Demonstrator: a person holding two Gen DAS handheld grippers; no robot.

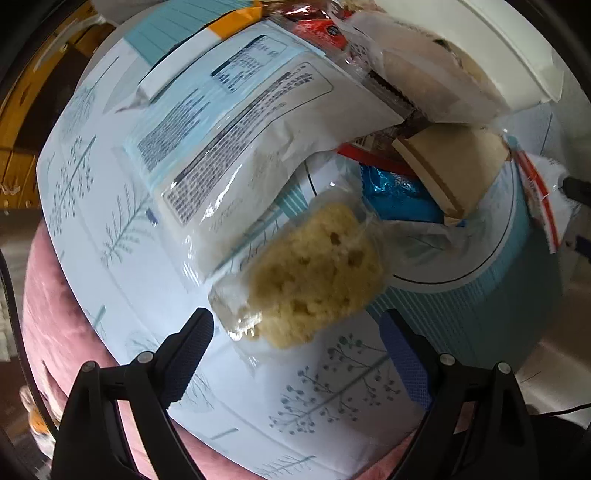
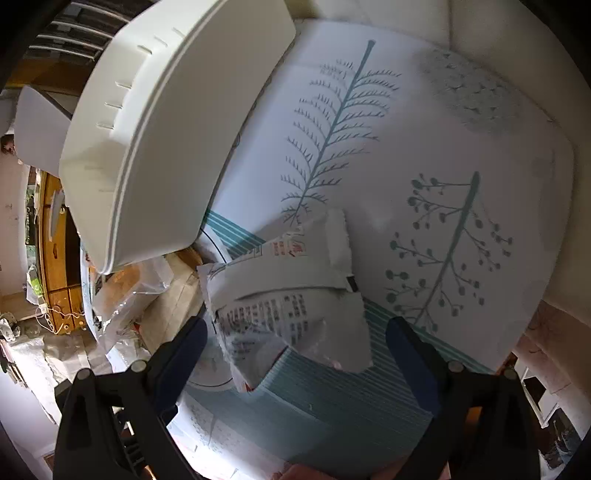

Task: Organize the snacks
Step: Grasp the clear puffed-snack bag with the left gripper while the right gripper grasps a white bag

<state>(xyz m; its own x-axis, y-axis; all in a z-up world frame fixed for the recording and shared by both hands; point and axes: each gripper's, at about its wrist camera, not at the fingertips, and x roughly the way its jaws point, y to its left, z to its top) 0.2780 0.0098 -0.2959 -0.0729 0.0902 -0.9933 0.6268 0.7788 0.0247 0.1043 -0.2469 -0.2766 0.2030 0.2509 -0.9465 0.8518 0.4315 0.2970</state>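
Observation:
Snacks lie piled on a patterned tablecloth (image 1: 122, 280). A yellow sponge cake in clear wrap (image 1: 310, 273) lies nearest, just ahead of my left gripper (image 1: 297, 336). That gripper points down, open, its fingers either side of the cake's near end without touching. Behind the cake are a large white printed bag (image 1: 236, 136), a blue foil pack (image 1: 399, 199), a wrapped sandwich (image 1: 450, 162) and a red packet (image 1: 321, 29). In the right wrist view a white printed packet (image 2: 295, 314) lies between the open jaws of my right gripper (image 2: 295, 343). No pad presses on it.
A white plastic bin (image 2: 155, 129) stands at the upper left of the right wrist view, with clear-wrapped snacks (image 2: 129, 288) beneath its edge. Its rim (image 1: 509, 48) shows top right in the left view. A pink cushion (image 1: 55, 314) lies below the cloth edge. Wooden furniture (image 2: 55, 258) stands far left.

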